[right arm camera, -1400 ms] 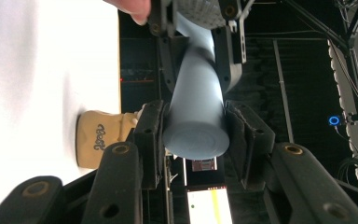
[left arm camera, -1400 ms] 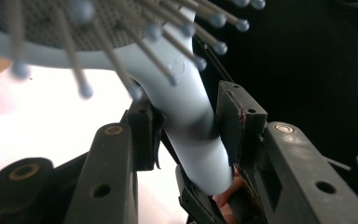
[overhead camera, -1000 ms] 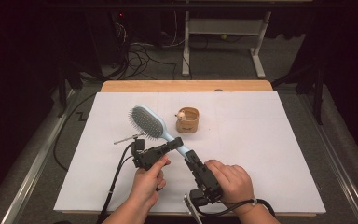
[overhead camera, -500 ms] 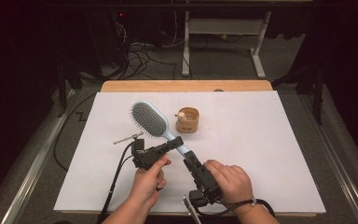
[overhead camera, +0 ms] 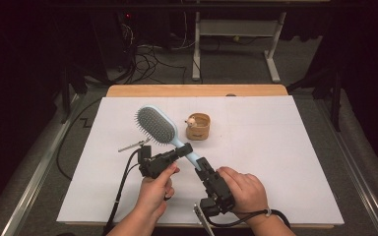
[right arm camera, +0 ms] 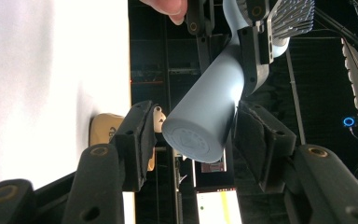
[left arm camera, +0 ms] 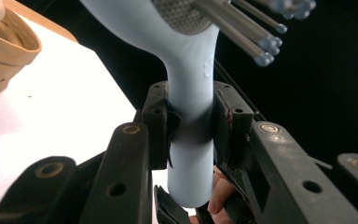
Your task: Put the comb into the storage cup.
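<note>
A light blue hairbrush [overhead camera: 157, 125] hangs tilted above the white table, bristles facing up and left. My left gripper [overhead camera: 184, 149] is shut on the neck of its handle [left arm camera: 191, 93], both pads pressing on it. My right gripper [overhead camera: 200, 164] sits at the handle's round end [right arm camera: 205, 121]. Its jaws have just been opening. The handle end still lies between them, with a gap at the left pad [right arm camera: 142, 135]. A hand holds each gripper from below.
A small tan cup [overhead camera: 198, 127] with a little figure on its rim stands just right of the brush head. The white sheet [overhead camera: 275, 162] covers the table, with a wooden edge [overhead camera: 197, 90] at the far side. Cables and a metal stand lie on the floor beyond.
The right gripper's jaws have spread apart around the handle end. Both hands and the hairbrush have stayed about where they were.
</note>
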The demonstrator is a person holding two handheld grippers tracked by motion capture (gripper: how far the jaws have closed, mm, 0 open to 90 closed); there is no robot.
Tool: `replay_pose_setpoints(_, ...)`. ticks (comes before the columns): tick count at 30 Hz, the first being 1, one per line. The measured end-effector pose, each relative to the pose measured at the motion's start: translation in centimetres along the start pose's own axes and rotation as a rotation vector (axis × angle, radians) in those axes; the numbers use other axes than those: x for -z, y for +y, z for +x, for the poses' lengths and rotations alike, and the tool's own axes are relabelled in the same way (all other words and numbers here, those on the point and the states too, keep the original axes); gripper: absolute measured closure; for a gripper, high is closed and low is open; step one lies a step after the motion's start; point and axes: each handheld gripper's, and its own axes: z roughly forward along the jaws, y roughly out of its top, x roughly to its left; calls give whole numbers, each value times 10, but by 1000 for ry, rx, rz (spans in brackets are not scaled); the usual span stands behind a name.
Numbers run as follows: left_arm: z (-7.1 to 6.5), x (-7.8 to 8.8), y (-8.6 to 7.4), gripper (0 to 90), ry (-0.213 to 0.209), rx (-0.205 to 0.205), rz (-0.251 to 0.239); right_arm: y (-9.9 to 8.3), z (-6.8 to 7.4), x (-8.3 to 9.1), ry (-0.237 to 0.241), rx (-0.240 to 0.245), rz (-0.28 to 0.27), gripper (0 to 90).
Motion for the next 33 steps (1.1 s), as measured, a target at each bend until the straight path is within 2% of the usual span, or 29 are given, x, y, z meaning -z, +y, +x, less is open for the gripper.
replay_pose_setpoints(4, 0, 1, 1, 703, 16, -23, 3, 0, 0, 0, 11, -12, 5, 447)
replay_pose_setpoints(6, 0, 2, 1, 703, 23, -33, 3, -1, 0, 0, 18, -41, 8, 425)
replay_pose_setpoints(11, 0, 3, 2, 703, 40, -55, 3, -2, 1, -1, 32, -63, 13, 396)
replay_pose_setpoints(19, -1, 5, 3, 703, 68, -77, 9, -4, 0, -1, 49, -103, 23, 341)
replay_pose_setpoints(20, 0, 5, 3, 703, 71, -80, 10, -5, 2, 0, 56, -134, 38, 335)
replay_pose_setpoints(22, 0, 6, 4, 703, 76, -82, 11, -6, 0, -2, 60, -103, 33, 326)
replay_pose_setpoints(23, 0, 6, 4, 704, 81, -85, 11, -6, 3, -1, 66, -149, 50, 319)
replay_pose_setpoints(25, 0, 7, 5, 704, 90, -91, 14, -8, 0, -2, 70, -106, 44, 307)
replay_pose_setpoints(28, 0, 8, 6, 705, 109, -96, 21, -10, 3, -2, 74, -145, 65, 286)
replay_pose_setpoints(30, 0, 9, 7, 705, 125, -104, 33, -12, 0, -3, 78, -123, 66, 282)
replay_pose_setpoints(33, 0, 11, 8, 705, 142, -116, 40, -14, 0, -3, 84, -137, 81, 281)
